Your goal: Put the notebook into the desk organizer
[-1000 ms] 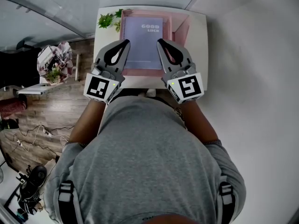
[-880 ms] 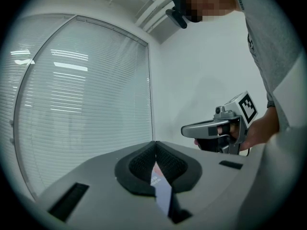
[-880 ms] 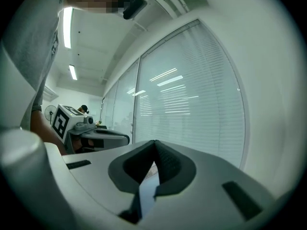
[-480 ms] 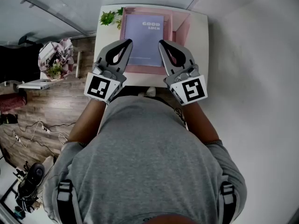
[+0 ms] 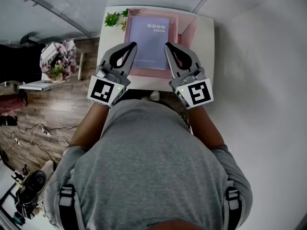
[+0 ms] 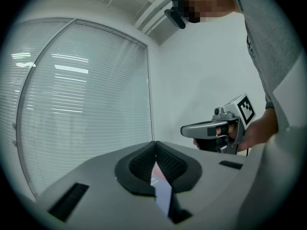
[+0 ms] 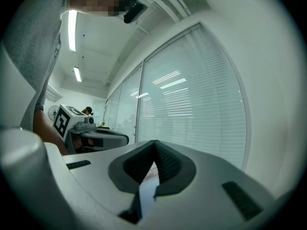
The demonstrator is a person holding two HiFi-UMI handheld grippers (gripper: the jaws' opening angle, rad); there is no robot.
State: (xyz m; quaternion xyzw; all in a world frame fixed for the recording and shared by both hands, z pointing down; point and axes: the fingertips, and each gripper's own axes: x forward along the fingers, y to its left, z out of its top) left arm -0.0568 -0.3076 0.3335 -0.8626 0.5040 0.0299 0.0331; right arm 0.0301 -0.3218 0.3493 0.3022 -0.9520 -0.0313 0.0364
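Observation:
A lavender notebook [image 5: 149,42] lies flat inside the pink desk organizer [image 5: 187,30] on the small white table [image 5: 205,47]. Both grippers hover level over the table's near edge, one on each side of the notebook. The jaws of my left gripper [image 5: 132,45] meet at the tips, shut and empty. My right gripper [image 5: 168,45] is shut and empty as well. In the left gripper view my left gripper [image 6: 155,145] shows closed pads, a sliver of the notebook [image 6: 163,195] below them and the right gripper [image 6: 189,128] beside. The right gripper view shows my right gripper [image 7: 155,145] closed too.
A small green plant [image 5: 114,19] stands at the table's far left corner. A bunch of flowers [image 5: 56,61] sits on a stand to the left, over a wooden floor with cables [image 5: 33,138]. A white wall runs along the right; window blinds lie beyond the table.

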